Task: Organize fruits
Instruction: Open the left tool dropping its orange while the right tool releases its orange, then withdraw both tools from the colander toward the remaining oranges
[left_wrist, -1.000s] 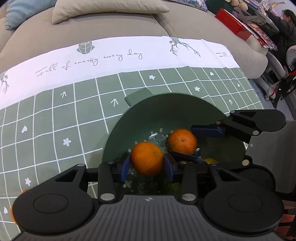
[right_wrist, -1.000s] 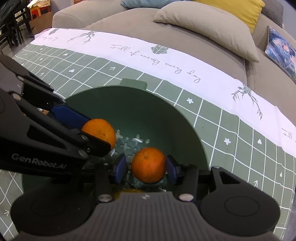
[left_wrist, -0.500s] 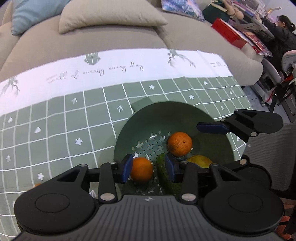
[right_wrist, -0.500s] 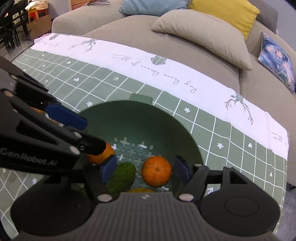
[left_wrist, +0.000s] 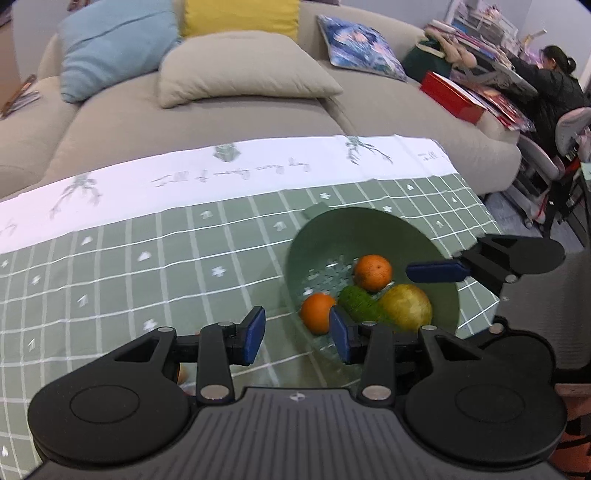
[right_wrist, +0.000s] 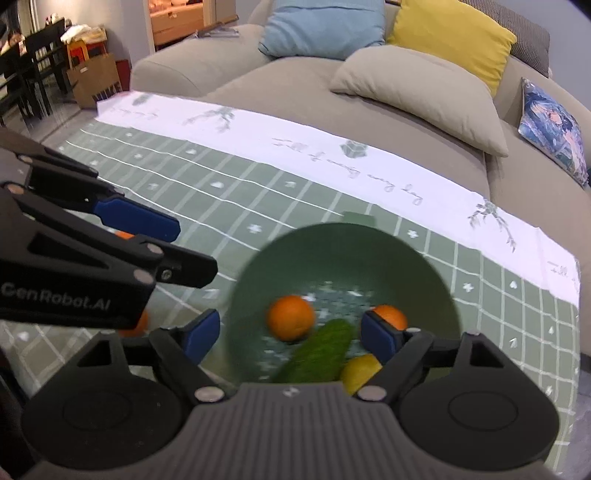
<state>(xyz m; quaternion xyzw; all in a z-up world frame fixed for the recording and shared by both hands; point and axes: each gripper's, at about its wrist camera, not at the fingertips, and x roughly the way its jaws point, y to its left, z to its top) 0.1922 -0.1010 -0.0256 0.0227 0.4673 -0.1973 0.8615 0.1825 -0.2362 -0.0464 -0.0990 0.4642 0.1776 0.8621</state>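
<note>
Sofa (left_wrist: 207, 122) fills the back of the room, grey, with a beige cushion (left_wrist: 236, 68), a blue pillow (left_wrist: 114, 44) and a yellow pillow (right_wrist: 450, 40) piled on it. In front of it stands the counter (left_wrist: 110, 266), spread with a green checked cloth that has a white band along its far edge, close against the sofa. The left half of the cloth lies bare in the left view.

On the cloth sits a green bowl (left_wrist: 369, 229) with a slotted bottom. Inside it lie two oranges (left_wrist: 373, 272) (left_wrist: 317, 312), a green cucumber (left_wrist: 360, 304) lying between them, and a yellow fruit (left_wrist: 406, 306) touching the cucumber at the near side.

The left tongs (left_wrist: 297, 334) are spread wide with nothing between them, held over the cloth at the bowl's left rim; their right pad covers part of the nearer orange. The right tongs (right_wrist: 291, 334) also gape wide and hold nothing, hanging over the bowl's near half, one pad in front of the farther orange (right_wrist: 388, 317).

Only the right view shows another orange (right_wrist: 138, 325) out on the cloth, left of the bowl and half hidden under the left tongs. Only the left view shows a person (left_wrist: 554, 81) seated at a cluttered desk off to the right, and a red box (left_wrist: 450, 98) on the sofa's end.
</note>
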